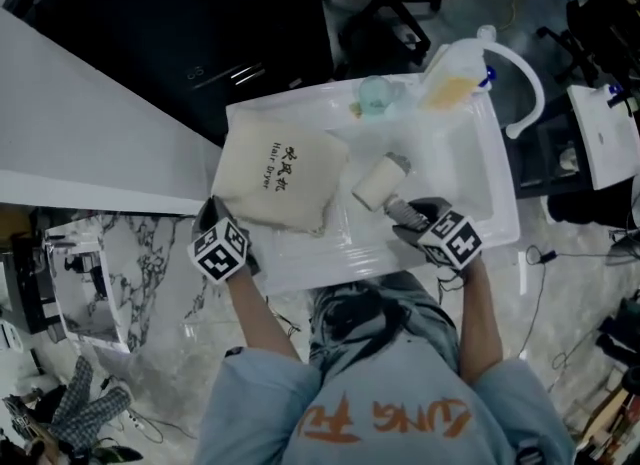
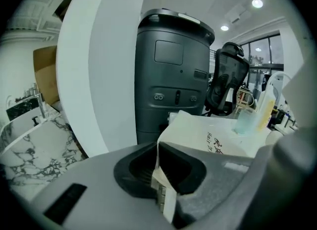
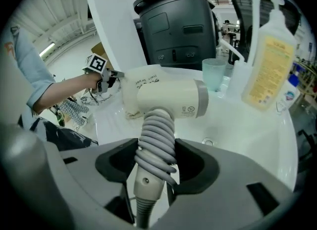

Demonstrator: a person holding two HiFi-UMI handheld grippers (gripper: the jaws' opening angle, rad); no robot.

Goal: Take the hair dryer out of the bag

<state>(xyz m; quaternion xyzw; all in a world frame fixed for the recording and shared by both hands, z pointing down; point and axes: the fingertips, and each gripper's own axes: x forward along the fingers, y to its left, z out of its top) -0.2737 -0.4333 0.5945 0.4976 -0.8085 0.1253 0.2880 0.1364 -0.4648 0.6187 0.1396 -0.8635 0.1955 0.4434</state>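
Note:
A cream cloth bag (image 1: 280,181) printed "Hair Dryer" lies on the left of the white basin (image 1: 480,183). My left gripper (image 1: 218,213) is shut on the bag's near left corner; the cloth (image 2: 208,135) is pinched between the jaws of the left gripper (image 2: 157,167). The white hair dryer (image 1: 378,183) is outside the bag, just to its right, above the basin. My right gripper (image 1: 408,215) is shut on its handle, which is wrapped in grey coiled cord. In the right gripper view the dryer (image 3: 168,98) rises from the right gripper (image 3: 156,162), with the bag (image 3: 143,83) behind it.
A clear cup (image 1: 375,95) and a soap bottle (image 1: 450,78) stand at the basin's far edge, beside a curved white faucet (image 1: 525,83). A dark bin (image 2: 171,70) and an office chair (image 2: 230,78) stand beyond the basin. Marble floor lies to the left.

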